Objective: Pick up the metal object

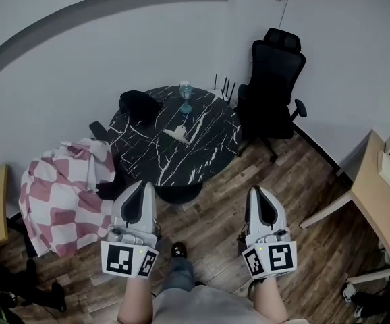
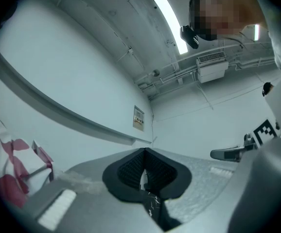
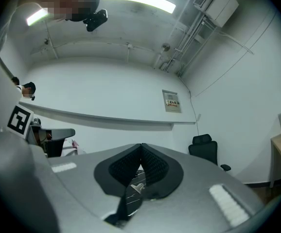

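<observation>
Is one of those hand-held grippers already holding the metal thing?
No: the metal object lies on the round table, while the left hand-held gripper and the right hand-held gripper are short of it, jaws shut.

Round table (image 1: pixel 202 150): black marble top, white veining.
Metal object (image 1: pixel 178 136): pale silver-grey.
Office chair (image 1: pixel 272 86): black throughout.
Bag (image 1: pixel 140 104): black.
Glass (image 1: pixel 185 96): clear, bluish tint.
Draped cloth (image 1: pixel 63 198): pink-red and white checks.
Floor (image 1: pixel 316 174): brown wood planks.
Desk (image 1: pixel 377 194): light wood.
Walls (image 1: pixel 80 59): white.
Left gripper (image 1: pixel 143 184), right gripper (image 1: pixel 257 191): light grey shells, black ribbed pads (image 2: pixel 131 171).
Marker cubes (image 1: pixel 127 260): black-and-white square patterns.
</observation>
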The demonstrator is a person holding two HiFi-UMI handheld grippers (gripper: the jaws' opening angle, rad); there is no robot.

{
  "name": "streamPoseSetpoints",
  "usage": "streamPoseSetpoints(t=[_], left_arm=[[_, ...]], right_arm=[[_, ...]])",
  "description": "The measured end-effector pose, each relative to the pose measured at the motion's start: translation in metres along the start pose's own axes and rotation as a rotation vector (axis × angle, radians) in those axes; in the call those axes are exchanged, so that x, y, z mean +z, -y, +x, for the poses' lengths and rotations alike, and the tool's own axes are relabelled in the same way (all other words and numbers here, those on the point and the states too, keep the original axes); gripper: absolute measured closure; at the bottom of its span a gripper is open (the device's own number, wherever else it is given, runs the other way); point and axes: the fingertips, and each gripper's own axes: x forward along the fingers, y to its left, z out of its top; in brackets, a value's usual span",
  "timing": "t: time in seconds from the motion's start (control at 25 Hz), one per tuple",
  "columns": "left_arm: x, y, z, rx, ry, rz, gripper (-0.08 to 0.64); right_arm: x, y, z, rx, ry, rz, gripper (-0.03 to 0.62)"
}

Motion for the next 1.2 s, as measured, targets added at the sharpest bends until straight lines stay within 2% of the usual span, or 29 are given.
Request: streamPoseSetpoints(t=[0.28, 0.56, 1.0, 1.2], left_arm=[[-0.010, -0.025, 0.063, -0.024, 0.014, -0.009, 0.560], [-0.016, -0.064, 0.115, -0.031, 0.014, 0.003, 0.560], [-0.032, -0.121, 0.180, -0.060, -0.002, 0.033, 0.560], [-0.043, -0.137, 0.201, -0.091, -0.010, 0.032, 0.560]], right_arm=[[-0.002, 0.019, 0.061, -0.023, 0.013, -0.007, 0.591], [-0.009, 0.021, 0.126, -0.024, 0.020, -0.004, 0.591], [-0.029, 0.018, 0.214, -0.035, 0.041, 0.029, 0.591], [-0.039, 0.015, 0.236, -0.054, 0.043, 0.028, 0.591]])
